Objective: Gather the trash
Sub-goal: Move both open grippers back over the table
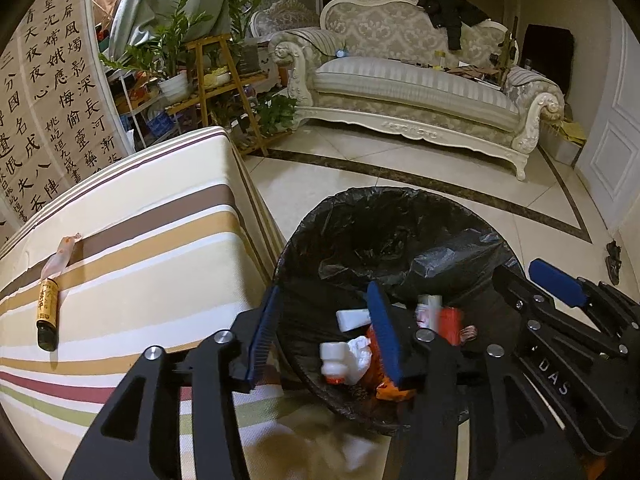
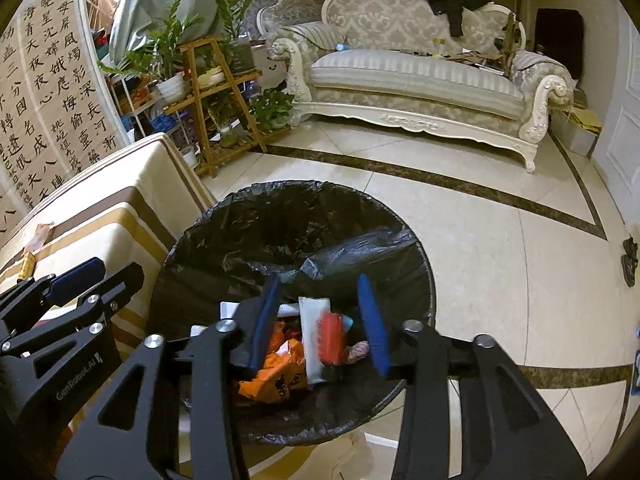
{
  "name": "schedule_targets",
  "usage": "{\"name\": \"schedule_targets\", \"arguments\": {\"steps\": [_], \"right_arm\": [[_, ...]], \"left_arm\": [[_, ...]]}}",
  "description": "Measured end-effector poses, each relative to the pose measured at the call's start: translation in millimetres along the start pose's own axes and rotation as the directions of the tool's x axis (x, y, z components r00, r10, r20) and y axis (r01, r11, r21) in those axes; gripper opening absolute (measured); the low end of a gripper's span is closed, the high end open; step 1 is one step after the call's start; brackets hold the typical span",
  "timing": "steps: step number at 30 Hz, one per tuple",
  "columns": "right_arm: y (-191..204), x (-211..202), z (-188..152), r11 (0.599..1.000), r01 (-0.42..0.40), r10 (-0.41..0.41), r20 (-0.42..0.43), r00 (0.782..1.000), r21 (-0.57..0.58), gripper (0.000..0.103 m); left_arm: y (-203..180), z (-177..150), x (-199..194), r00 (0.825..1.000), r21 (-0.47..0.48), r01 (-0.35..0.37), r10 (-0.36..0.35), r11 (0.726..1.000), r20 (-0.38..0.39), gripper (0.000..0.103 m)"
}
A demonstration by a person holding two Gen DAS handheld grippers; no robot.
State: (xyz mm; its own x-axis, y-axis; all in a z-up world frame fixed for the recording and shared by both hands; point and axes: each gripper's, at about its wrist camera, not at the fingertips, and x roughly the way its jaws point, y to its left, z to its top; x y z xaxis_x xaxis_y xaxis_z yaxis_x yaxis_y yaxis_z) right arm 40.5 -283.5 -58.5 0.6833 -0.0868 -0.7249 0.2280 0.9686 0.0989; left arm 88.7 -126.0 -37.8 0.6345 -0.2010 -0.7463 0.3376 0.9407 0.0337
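Left gripper point(image 1: 324, 332): jaws apart, empty, low centre of frame over the bin point(image 1: 400, 216). Right gripper point(image 2: 320, 320): jaws apart, empty, over the same bin. Trash point(image 2: 280, 372) lay inside. Small bottle point(image 1: 47, 314) on striped worktop point(image 1: 160, 240), left.

Round waste bin lined with black plastic bag point(image 2: 248, 224) stands on tiled floor beside striped table; holds orange wrappers point(image 2: 280, 372), white plastic bottle point(image 1: 334, 356), red-and-white packet point(image 2: 324, 336). Small brown-labelled dark bottle point(image 1: 47, 312) and clear crumpled wrapper point(image 1: 60, 256) lie on the tabletop.
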Motion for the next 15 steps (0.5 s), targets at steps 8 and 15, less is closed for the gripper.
{"name": "schedule_targets", "arguments": {"steps": [8,15], "right_arm": [[-5.3,-4.2,1.1,1.0,0.02,-0.02,0.015,1.0,0.019,0.05],[-9.4,-6.4,1.0,0.999,0.043,-0.043,0.023,0.999,0.027,0.062]], "left_arm": [[0.4,0.9,-1.9,1.0,-0.018,-0.002,0.002,1.0,0.014,0.072],[-0.9,0.9,-2.8,1.0,-0.02,-0.005,0.005,1.0,0.018,0.075]]}}
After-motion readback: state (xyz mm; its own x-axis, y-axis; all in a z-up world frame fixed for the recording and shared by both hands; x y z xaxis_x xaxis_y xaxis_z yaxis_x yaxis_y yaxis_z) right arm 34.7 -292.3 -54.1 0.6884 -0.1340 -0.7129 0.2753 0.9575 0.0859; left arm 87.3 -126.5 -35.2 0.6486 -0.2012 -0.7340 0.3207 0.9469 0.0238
